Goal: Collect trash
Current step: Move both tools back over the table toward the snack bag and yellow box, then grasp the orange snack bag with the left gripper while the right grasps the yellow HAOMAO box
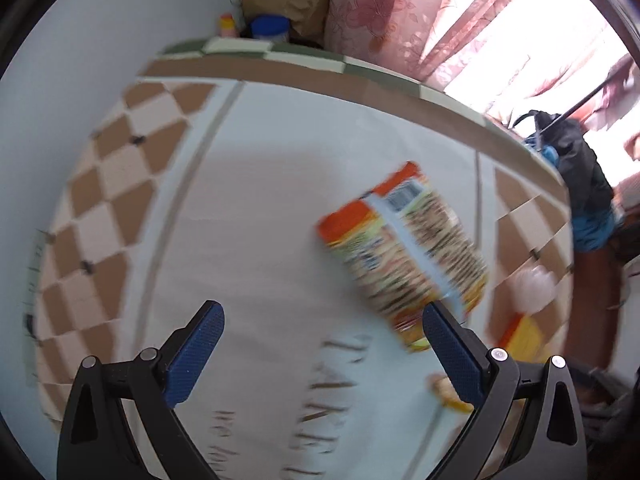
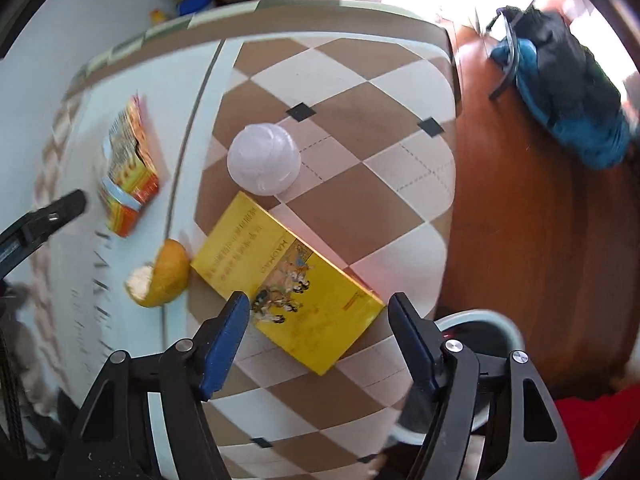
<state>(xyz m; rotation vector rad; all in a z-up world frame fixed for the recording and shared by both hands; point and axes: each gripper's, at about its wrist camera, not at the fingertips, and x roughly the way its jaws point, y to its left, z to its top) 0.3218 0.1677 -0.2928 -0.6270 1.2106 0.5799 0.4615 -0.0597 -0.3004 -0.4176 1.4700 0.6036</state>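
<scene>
An orange snack wrapper (image 1: pixel 404 256) lies on the tablecloth, up and right of my open, empty left gripper (image 1: pixel 322 326). In the right wrist view the wrapper (image 2: pixel 128 172) lies at the left, with an orange peel (image 2: pixel 162 276), a yellow box (image 2: pixel 288 284) and an upturned clear plastic cup (image 2: pixel 264 160) nearby. My right gripper (image 2: pixel 318 316) is open and empty, hovering above the yellow box. The left gripper's finger (image 2: pixel 60 210) shows at the left edge beside the wrapper.
The checkered tablecloth (image 2: pixel 360 120) ends at the right above a wooden floor (image 2: pixel 540 240). A white-rimmed bin (image 2: pixel 480 320) stands below the table edge by my right finger. A blue and black bag (image 2: pixel 568 92) lies on the floor. Jars (image 1: pixel 268 28) stand behind the table.
</scene>
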